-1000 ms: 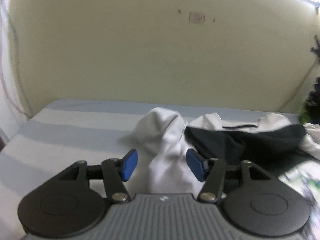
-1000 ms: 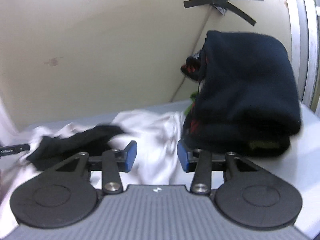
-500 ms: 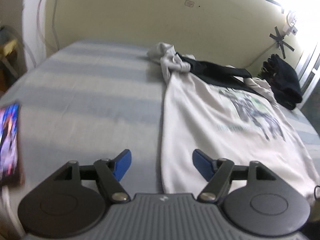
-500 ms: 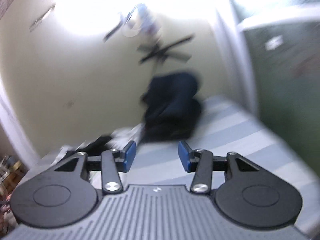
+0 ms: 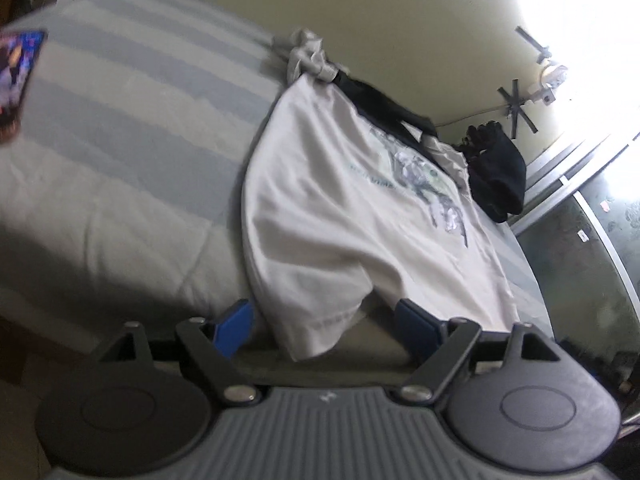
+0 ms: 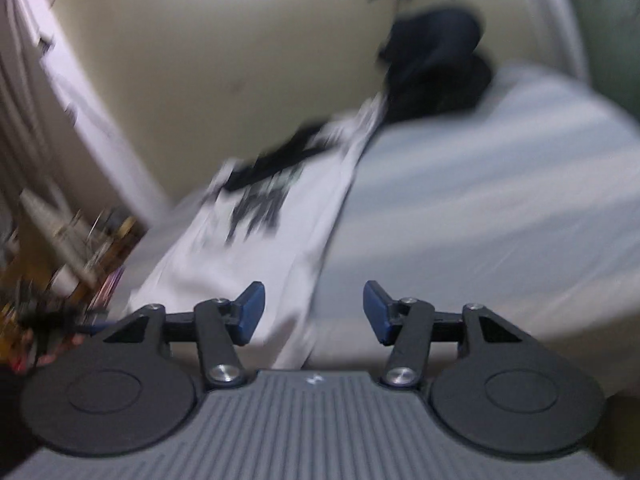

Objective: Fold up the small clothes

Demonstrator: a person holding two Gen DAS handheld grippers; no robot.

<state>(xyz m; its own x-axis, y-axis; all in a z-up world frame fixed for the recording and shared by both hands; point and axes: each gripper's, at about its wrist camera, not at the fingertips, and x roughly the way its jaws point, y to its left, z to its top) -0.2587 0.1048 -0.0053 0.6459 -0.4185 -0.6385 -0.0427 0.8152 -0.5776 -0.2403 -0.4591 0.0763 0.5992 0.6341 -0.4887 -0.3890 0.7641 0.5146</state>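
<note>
My left gripper (image 5: 324, 326) sits at the bottom centre of the left wrist view, jaws apart and opening. The hem corner of the white printed cotton T-shirt (image 5: 352, 216) hangs down between the blue pads (image 5: 234, 326) – it lies close against the left one, clear of the right one, not pinched. The shirt is spread flat on the grey-and-pale striped bedsheet (image 5: 120, 128), running from the lower centre up toward the upper middle of the frame, print facing up. A bunched white sleeve end (image 5: 308, 56) sits at its far top, and a strip of black fabric (image 5: 384, 104) crosses the shirt's upper part. A dark navy folded garment pile (image 5: 500, 172) rests at the right of the frame, touching the shirt's far edge, near the cream wall (image 5: 420, 20). A colourful flat item (image 5: 18, 80) shows at the left edge, blurred – cannot tell what it is.

My right gripper (image 6: 312, 312) is at the bottom centre of the right wrist view, jaws apart and opening. The shirt's (image 6: 256, 232) lower edge lies between them, nearer the left pad; blur hides whether it touches. The navy pile (image 6: 436, 68) is at upper right, the striped sheet (image 6: 480, 208) fills the right half. Cluttered shelf items (image 6: 68, 252) smear at the left edge.
</note>
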